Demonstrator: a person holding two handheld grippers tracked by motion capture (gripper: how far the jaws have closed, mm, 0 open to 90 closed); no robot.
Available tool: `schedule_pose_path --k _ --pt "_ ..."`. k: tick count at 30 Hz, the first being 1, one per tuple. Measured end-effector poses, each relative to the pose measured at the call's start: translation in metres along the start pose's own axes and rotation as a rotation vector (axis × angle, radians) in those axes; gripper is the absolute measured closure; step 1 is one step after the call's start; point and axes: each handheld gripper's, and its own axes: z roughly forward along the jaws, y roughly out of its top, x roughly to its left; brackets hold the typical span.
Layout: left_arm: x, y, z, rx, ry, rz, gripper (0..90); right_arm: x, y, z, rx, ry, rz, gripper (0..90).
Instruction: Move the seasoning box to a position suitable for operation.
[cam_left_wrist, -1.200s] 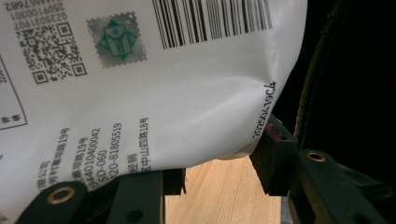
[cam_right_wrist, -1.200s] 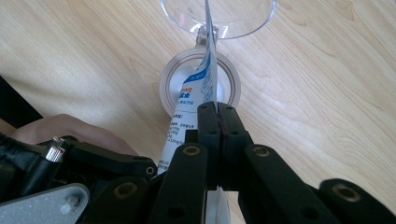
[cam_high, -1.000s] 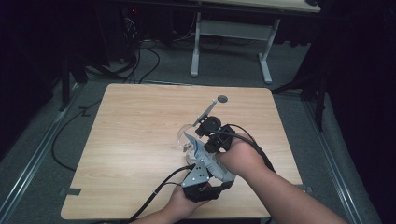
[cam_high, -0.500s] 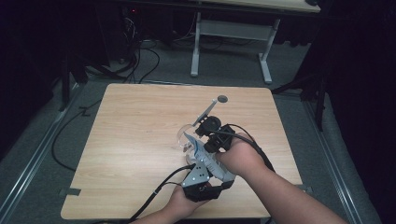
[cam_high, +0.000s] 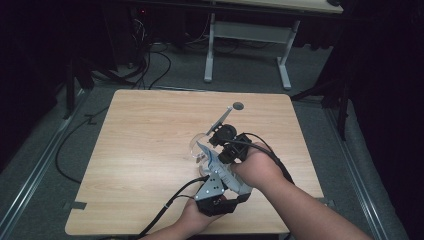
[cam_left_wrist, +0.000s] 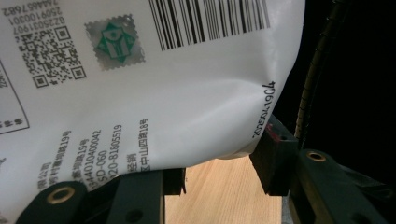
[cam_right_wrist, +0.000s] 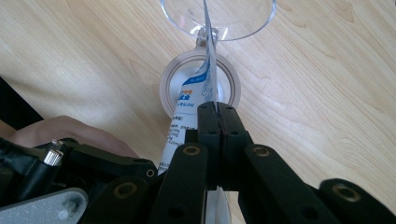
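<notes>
White plastic pouch (cam_left_wrist: 154, 93) with blue print and barcodes sits between both claws, over the near right part of the light wooden desk (cam_high: 150, 150). Right claw (cam_right_wrist: 217, 109) pinched together on pouch's thin edge. Left claw (cam_left_wrist: 217, 175) clamped across its body. Clear stemmed glass (cam_right_wrist: 217, 14) stands just beyond pouch's tip.
</notes>
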Motion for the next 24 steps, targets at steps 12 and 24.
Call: schedule_pose_path --k 12,24 --pt "0.0003 -0.0001 -0.0005 0.002 0.003 0.002 59.8 0.0007 0.0008 0.0024 0.001 0.001 -0.01 89.9" --pt "0.0001 -0.0008 -0.001 0.002 0.002 0.004 59.7 0.0008 0.0007 0.0022 -0.001 0.003 -0.012 89.9"
